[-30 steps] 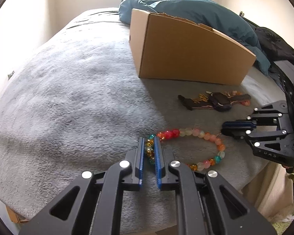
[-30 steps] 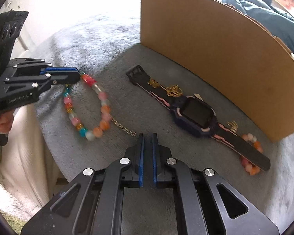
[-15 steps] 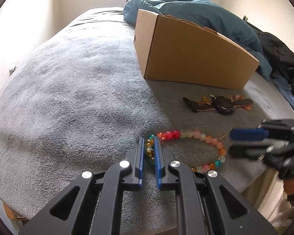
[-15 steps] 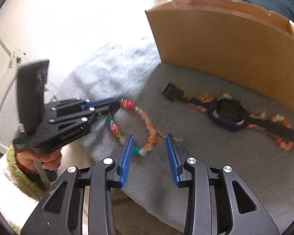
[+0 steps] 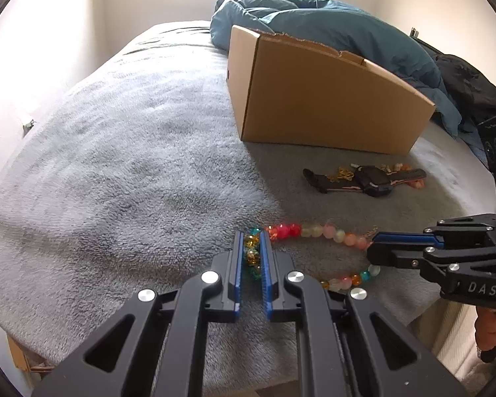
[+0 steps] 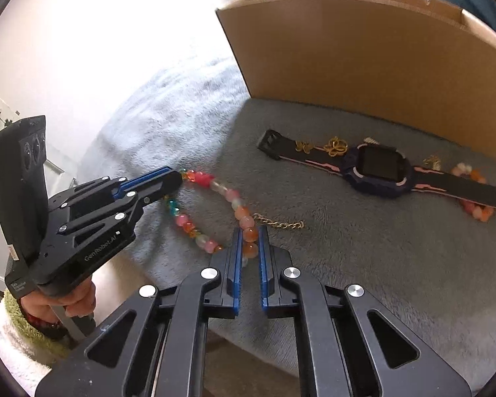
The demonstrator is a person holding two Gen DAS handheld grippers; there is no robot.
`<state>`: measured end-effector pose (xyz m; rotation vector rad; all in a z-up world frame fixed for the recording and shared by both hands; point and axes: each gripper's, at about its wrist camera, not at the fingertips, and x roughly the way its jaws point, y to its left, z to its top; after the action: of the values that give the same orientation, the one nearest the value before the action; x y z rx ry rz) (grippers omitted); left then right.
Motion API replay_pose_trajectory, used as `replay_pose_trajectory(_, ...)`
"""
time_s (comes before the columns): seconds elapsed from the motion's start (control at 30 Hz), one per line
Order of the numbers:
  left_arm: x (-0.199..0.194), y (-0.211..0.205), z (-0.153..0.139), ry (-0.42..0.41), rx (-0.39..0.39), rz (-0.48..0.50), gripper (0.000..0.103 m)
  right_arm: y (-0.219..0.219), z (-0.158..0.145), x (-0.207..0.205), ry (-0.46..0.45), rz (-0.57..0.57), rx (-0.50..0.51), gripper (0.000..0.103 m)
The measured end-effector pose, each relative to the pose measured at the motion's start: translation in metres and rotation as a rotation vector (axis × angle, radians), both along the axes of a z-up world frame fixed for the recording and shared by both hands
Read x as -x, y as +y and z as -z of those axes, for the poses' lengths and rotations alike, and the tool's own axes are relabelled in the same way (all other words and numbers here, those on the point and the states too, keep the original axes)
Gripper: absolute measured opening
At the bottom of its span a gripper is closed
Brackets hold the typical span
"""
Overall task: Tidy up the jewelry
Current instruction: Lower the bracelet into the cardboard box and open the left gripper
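1. The left tool was matte black plastic, its two fingers lined with ribbed blue pads.
2. Round silver screws studded its linkage arms, which had triangular cut-outs.
3. The right tool had the same build and blue pads.
4. White lettering read "DAS" on the right tool and "GenRobot.AI" on the left.
5. The left hand showed bare skin beside a fuzzy green cuff over a white sleeve.
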<state>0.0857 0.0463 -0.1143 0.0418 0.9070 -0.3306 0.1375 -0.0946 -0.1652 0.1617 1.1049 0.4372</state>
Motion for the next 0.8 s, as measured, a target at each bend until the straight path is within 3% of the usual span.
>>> replay_pose_trajectory(0.27,0.025,0.000,-0.038,-0.049,0.054,-0.007,0.009,-0.008,-0.038,0.028,-0.103,0.046,-0.027,0.007)
replay_pose_trajectory(0.47,0.028,-0.014,-0.098,-0.163,0.083,0.042,0.009,-0.027,-0.089,0.035,-0.234,0.078,-0.044,0.007)
replay_pose_trajectory(0.63,-0.001,-0.034,-0.153,-0.260,0.095,0.097,0.009,-0.046,-0.142,0.006,-0.345,0.107,-0.041,0.007)
replay_pose_trajectory(0.8,-0.071,-0.062,-0.190,-0.274,0.108,0.137,0.009,-0.070,-0.166,-0.054,-0.335,0.120,-0.028,0.007)
